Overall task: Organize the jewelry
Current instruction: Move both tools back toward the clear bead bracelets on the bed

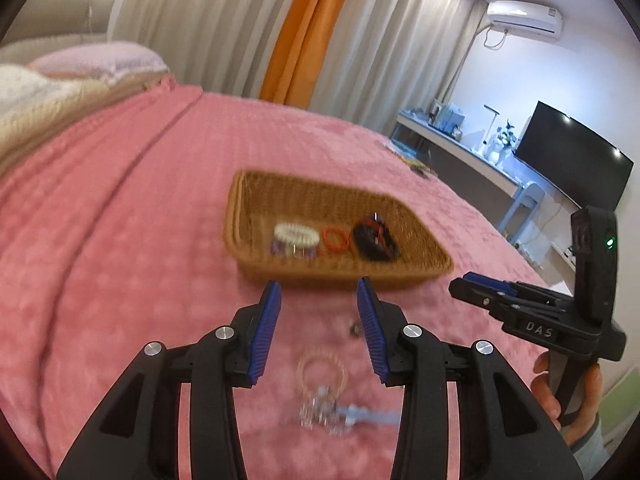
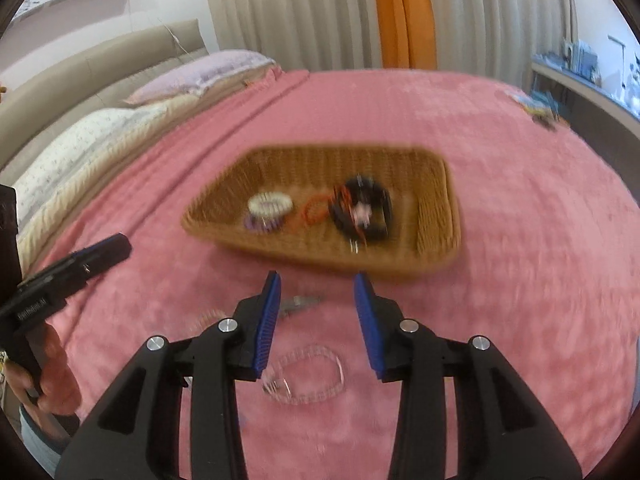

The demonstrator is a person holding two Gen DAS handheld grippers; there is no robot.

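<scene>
1. My left gripper (image 1: 319, 328) hovers over the pink bedspread (image 1: 120, 240), jaws apart, holding nothing.
2. My right gripper (image 2: 316, 322) is the same: jaws apart and empty, above the bed.
3. The wicker basket (image 1: 400, 276) sits on the bed just ahead of both grippers. Inside lie a white beaded bracelet (image 1: 295, 234), an orange band (image 1: 335, 239) and a black bracelet (image 1: 374, 241).
4. A clear beaded bracelet (image 2: 310, 374) lies loose on the bedspread between the right fingers (image 2: 267, 320).
5. A pale pink bracelet (image 1: 321, 370) lies between my left fingers, with blurred silvery pieces (image 1: 320, 410) just beside it.
</scene>
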